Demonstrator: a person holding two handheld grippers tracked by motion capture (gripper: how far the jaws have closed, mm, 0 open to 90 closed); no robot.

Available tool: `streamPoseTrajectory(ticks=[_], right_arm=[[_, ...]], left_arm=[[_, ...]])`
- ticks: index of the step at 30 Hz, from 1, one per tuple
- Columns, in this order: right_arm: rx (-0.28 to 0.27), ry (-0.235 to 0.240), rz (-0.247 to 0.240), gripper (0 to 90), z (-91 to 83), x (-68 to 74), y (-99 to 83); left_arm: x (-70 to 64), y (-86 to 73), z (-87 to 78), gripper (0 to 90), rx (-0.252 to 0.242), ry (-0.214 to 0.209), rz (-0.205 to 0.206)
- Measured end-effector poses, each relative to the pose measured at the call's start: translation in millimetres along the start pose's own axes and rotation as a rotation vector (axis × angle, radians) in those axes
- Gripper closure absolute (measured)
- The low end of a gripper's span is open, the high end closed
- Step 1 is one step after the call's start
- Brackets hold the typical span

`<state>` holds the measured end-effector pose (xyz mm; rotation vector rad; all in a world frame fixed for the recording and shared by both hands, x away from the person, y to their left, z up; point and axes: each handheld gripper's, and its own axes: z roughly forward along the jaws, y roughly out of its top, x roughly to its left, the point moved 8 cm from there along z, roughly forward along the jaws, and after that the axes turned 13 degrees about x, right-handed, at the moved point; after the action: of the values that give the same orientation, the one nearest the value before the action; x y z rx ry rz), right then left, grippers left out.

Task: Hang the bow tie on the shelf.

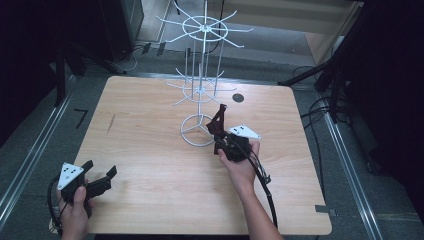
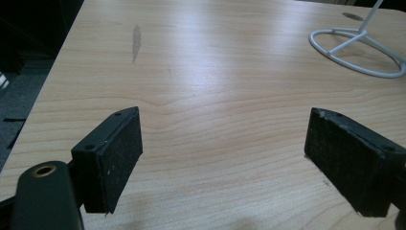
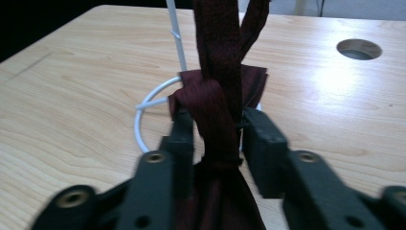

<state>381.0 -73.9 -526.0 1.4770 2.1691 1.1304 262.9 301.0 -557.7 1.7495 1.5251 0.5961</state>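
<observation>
Right gripper view: the strap (image 3: 218, 72) leaves the top edge; its lower end is hidden between the fingers (image 3: 263, 143). Rack (image 3: 178, 43) pole cut off above. High view: rack top too fine to resolve.

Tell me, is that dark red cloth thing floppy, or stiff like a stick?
Probably floppy. The dark red cloth strap folds and bunches where the right hand-held gripper pinches it, which a stiff thing would not do. It looks thin, so it is likely light. Its woven surface seems unlikely to slip from the pads. It may drape over the white wire rack rather than stand up.
</observation>
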Motion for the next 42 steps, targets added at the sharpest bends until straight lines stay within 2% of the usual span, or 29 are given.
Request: streamPoseTrajectory(ticks=[1, 8, 11, 15, 28, 31, 38, 39, 41, 42], right_arm=[[-0.013, 0.032, 0.013, 49.9, -3.2, 0.6, 2.4], [-0.037, 0.048, 0.091, 29.2, -20.9, -11.7, 9.2], [-0.05, 0.057, 0.095, 22.1, -29.9, -15.0, 11.2], [-0.063, 0.064, 0.068, 15.8, -41.8, -16.7, 12.3], [-0.089, 0.048, 0.069, 13.6, -64.7, -34.6, 4.5], [-0.099, 0.038, 0.082, 13.1, -71.3, -45.9, -0.5], [-0.108, 0.027, 0.107, 13.1, -79.4, -61.1, -7.9], [-0.114, 0.019, 0.119, 13.1, -83.3, -68.2, -9.9], [-0.117, 0.02, 0.126, 13.1, -84.8, -70.1, -10.4], [-0.125, 0.012, 0.135, 13.1, -88.6, -76.3, -11.7]], left_arm=[[-0.1, 0.1, 0.1, 13.6, -0.001, 0.001, -0.001], [-0.2, 0.1, -0.1, 13.6, -0.004, 0.0, 0.0], [-0.1, 0.0, -0.1, 13.6, -0.002, 0.004, 0.003], [-0.3, -0.1, -0.2, 13.6, -0.002, 0.004, 0.003], [-1.2, -0.2, -0.2, 13.6, -0.003, 0.004, 0.007], [-1.2, -0.2, -0.2, 13.7, -0.004, 0.006, 0.008], [-1.5, -0.5, -0.4, 13.7, -0.001, 0.009, 0.011], [-1.7, -0.5, -0.4, 13.7, -0.002, 0.009, 0.014], [-1.7, -0.5, -0.4, 13.6, -0.002, 0.01, 0.015], [-1.7, -0.4, -0.6, 13.7, -0.004, 0.011, 0.014]])
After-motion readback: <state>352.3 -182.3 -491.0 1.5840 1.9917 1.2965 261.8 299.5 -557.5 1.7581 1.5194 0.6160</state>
